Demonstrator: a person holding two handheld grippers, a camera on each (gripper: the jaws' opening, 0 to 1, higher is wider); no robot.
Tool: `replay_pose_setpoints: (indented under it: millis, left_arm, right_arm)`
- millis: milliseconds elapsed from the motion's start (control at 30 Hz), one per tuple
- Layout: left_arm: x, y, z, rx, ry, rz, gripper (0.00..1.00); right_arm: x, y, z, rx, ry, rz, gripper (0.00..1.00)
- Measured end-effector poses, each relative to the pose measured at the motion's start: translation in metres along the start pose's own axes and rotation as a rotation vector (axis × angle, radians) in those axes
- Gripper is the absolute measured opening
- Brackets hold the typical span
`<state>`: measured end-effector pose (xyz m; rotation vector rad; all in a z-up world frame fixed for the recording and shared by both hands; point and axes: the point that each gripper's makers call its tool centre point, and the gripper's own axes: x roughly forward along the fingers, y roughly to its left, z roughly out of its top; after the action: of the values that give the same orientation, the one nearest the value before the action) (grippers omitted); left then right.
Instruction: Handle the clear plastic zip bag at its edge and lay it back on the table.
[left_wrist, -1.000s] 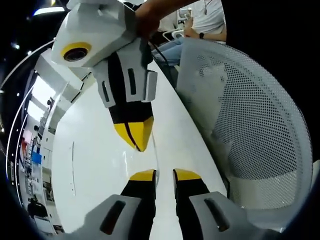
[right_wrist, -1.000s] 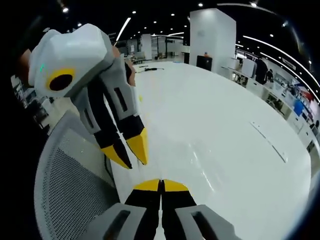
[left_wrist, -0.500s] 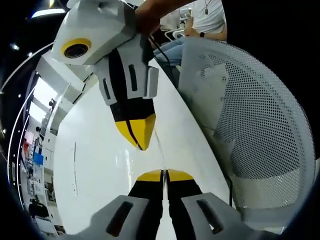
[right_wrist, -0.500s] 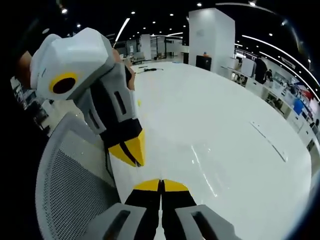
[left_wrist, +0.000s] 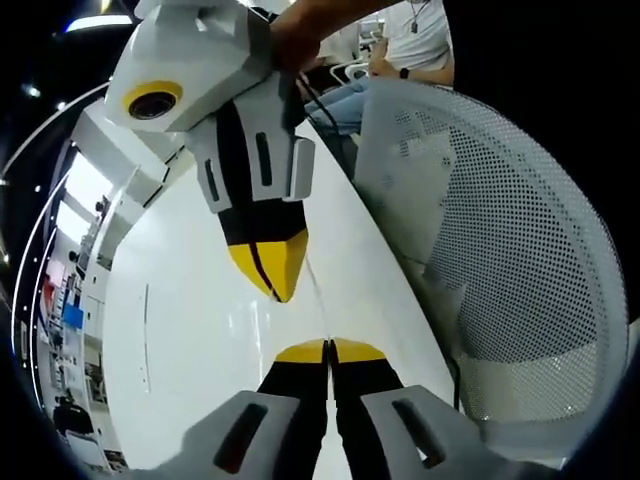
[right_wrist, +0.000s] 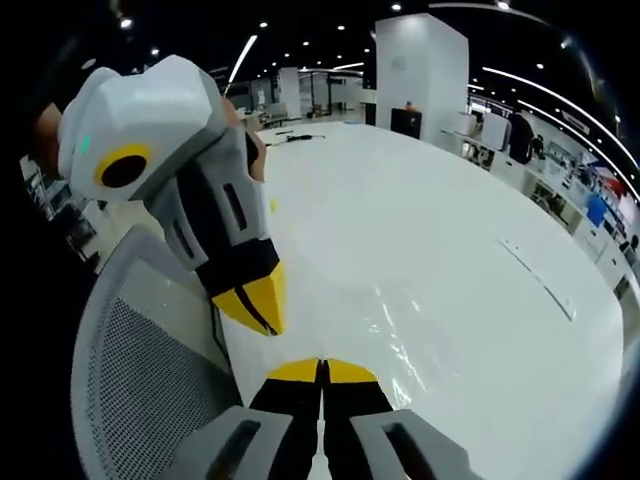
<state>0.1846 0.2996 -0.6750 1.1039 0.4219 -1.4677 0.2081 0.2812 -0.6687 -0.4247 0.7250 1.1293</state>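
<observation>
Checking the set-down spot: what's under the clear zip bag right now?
The zip bag lies on the white table, which shows plainly through the clear film. Its near edge is covered by the right gripper, fingers together, so nothing can be seen there.

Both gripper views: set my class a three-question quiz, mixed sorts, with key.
1. True or false: the left gripper has its jaws together.
2. Beside the table edge stands: A) a mesh chair B) a red crate C) a ladder.
3. What glossy clear thing lies on the white table ahead of the right gripper?

Key: 1 true; 2 A, the mesh chair; 3 the clear plastic zip bag.
</observation>
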Motion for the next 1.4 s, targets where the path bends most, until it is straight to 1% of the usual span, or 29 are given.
replay_pose_setpoints:
  millis: [400,600,833,1133,1267,1400]
  left_arm:
    - [-0.001,-0.002,-0.005,-0.005,0.012,0.007,0.00]
    - [0.000,-0.001,-0.007,0.001,0.017,0.009,0.00]
    - [0.002,-0.002,-0.011,0.017,0.032,0.009,0.00]
    - [0.002,0.000,-0.011,0.011,0.028,0.021,0.00]
    - [0.002,0.000,-0.012,0.008,0.029,0.028,0.00]
    - [0.000,0.001,-0.010,0.001,0.024,0.037,0.00]
  right_arm:
    - [0.004,-0.005,0.003,-0.002,-0.007,-0.011,0.00]
    - [0.004,-0.011,0.007,0.000,-0.025,-0.036,0.00]
    - [0.001,-0.019,0.017,0.003,-0.065,-0.077,0.00]
    - [-0.006,-0.032,0.031,-0.003,-0.110,-0.143,0.00]
    - [-0.011,-0.038,0.040,-0.004,-0.144,-0.180,0.00]
    - [-0.015,-0.040,0.046,-0.003,-0.165,-0.196,0.00]
